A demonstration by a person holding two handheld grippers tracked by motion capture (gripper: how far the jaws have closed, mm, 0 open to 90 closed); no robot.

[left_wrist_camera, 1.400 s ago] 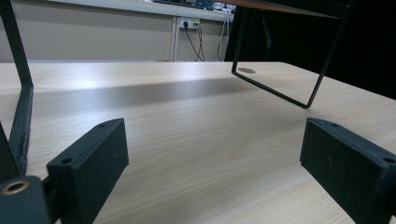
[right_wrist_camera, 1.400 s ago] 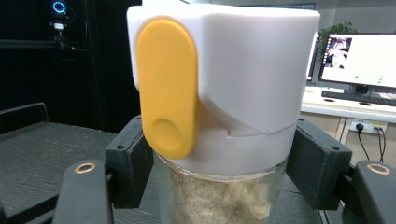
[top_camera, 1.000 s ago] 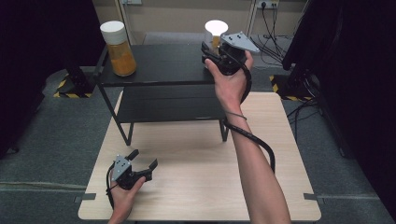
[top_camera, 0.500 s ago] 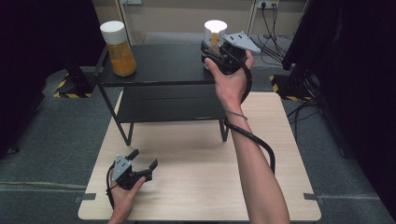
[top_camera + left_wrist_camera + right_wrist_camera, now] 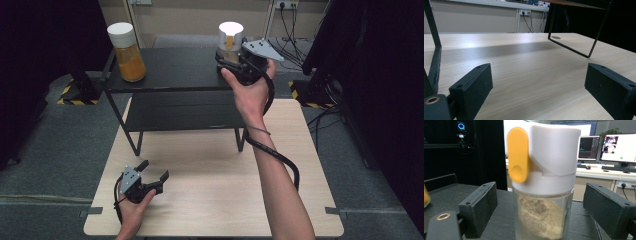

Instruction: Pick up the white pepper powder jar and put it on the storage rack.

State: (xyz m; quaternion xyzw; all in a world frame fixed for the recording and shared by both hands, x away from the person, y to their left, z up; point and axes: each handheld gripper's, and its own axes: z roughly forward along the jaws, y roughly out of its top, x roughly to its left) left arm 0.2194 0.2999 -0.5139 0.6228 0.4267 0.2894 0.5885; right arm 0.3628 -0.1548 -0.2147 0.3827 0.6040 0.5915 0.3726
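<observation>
Two jars on the black metal shelf (image 5: 170,70): my right tongs (image 5: 541,205) stand apart around the clear glass jar of beige powder with white lid and yellow tab (image 5: 541,182), not touching; the orange-filled white-lidded jar (image 5: 127,52) stands well apart. My left tongs (image 5: 152,172) rest apart on the pale wooden counter (image 5: 215,170).

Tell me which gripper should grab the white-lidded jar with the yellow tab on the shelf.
Right. The right gripper is already up at the shelf's top, jaws open on either side of the jar. The left gripper sits low over the wooden table, far from the shelf top.
</observation>
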